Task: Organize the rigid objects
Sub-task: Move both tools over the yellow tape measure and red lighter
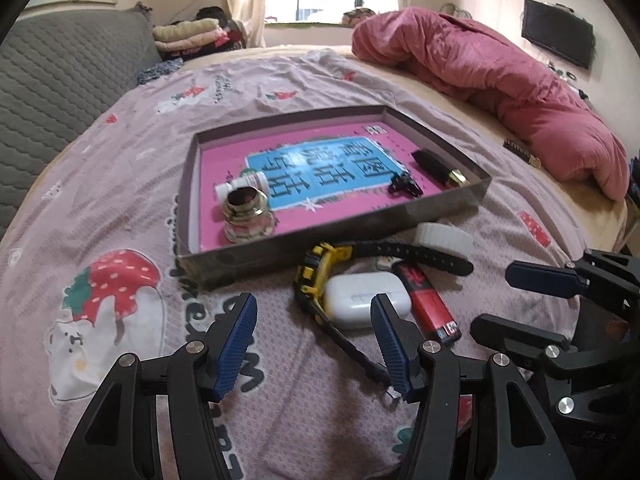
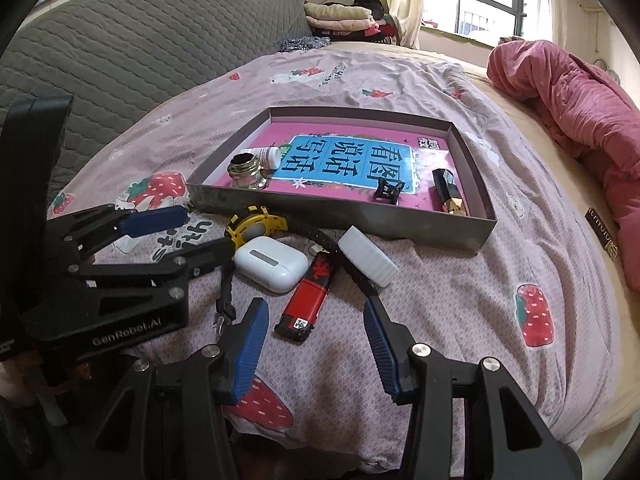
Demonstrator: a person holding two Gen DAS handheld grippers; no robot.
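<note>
Left claw: your left gripper [image 1: 314, 314] is spread, empty, over the bedsheet [image 1: 120, 184].
Right claw: your right gripper [image 2: 314, 318] is spread, empty, astride the red lighter [image 2: 310, 298].
Loose items: earbud case [image 2: 270, 264], watch [image 2: 256, 226], white lid [image 2: 368, 256] beside the tray [image 2: 360, 220].
In tray: bottle [image 1: 248, 210], lipstick [image 1: 438, 168].

Between the shallow box [image 2: 420, 229] and the near edge of the bed [image 2: 460, 320], a tight cluster blocks the way: a yellow watch [image 2: 256, 226], a white earbud case [image 2: 270, 264], a red lighter [image 2: 310, 300] and a white cap [image 2: 368, 256], touching or just beside one another. The bed's left and right sides lie bare. Inside the box, the middle is free; a glass jar [image 2: 245, 176] and a small white bottle [image 2: 266, 156] crowd its left end, a black clip [image 2: 386, 192] and a lipstick [image 2: 448, 192] its right.
</note>
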